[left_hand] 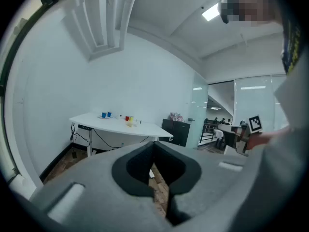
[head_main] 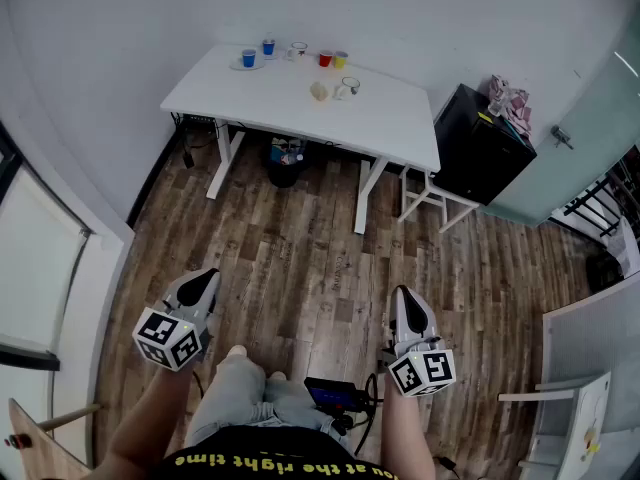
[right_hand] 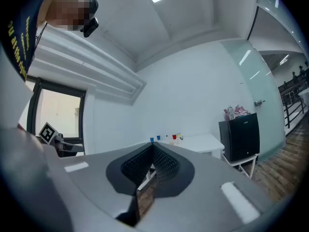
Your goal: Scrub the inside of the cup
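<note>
Approach stage: left gripper (head_main: 200,286) and right gripper (head_main: 403,303), both closed and empty, well apart from the table (head_main: 390,123). Best to step close before reaching for the cups (head_main: 325,58).

The table (head_main: 390,118) stands against the far wall (head_main: 400,18), well apart from the person (head_main: 250,398). Cups (head_main: 268,47) sit along its far edge (two small things (head_main: 319,90) lie nearer its middle). A bin (head_main: 285,168) sits under it, and a cabinet (head_main: 480,143) stands just to its right.
</note>
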`<state>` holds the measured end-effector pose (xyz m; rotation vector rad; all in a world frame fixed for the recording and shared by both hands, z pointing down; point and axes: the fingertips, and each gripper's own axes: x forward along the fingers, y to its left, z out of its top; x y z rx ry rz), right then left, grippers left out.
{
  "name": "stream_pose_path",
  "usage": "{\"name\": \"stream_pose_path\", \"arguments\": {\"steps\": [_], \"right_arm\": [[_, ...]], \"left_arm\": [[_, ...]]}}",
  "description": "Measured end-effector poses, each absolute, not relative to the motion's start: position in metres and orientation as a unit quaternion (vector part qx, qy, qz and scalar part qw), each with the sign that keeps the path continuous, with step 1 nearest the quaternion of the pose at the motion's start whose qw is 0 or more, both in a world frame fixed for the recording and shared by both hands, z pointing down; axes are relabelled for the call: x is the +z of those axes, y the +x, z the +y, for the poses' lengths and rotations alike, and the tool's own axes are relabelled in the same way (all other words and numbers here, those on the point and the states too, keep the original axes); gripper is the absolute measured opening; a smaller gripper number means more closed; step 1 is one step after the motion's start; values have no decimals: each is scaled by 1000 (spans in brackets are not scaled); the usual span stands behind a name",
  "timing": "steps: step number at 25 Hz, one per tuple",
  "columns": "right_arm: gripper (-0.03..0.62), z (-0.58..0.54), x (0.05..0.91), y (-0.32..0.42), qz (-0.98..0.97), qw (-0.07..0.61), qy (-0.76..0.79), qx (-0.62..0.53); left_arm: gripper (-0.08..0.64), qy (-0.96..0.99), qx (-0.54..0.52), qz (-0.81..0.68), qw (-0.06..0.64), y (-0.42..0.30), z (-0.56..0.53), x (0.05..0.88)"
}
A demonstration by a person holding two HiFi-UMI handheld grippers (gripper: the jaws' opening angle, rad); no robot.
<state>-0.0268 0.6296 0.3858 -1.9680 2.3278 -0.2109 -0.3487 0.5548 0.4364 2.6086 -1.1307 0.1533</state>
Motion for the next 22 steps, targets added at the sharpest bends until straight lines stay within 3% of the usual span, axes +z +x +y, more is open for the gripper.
{"name": "stream_pose_path", "arguments": {"steps": [11, 22], "right_arm": [[6, 633, 386, -23, 765, 34, -641, -54], [6, 587, 382, -9, 755, 57, -651, -58]], "left_arm": [[0, 912, 54, -386, 129, -337, 565, 432], [0, 913, 48, -382, 137, -326, 504, 437]]}}
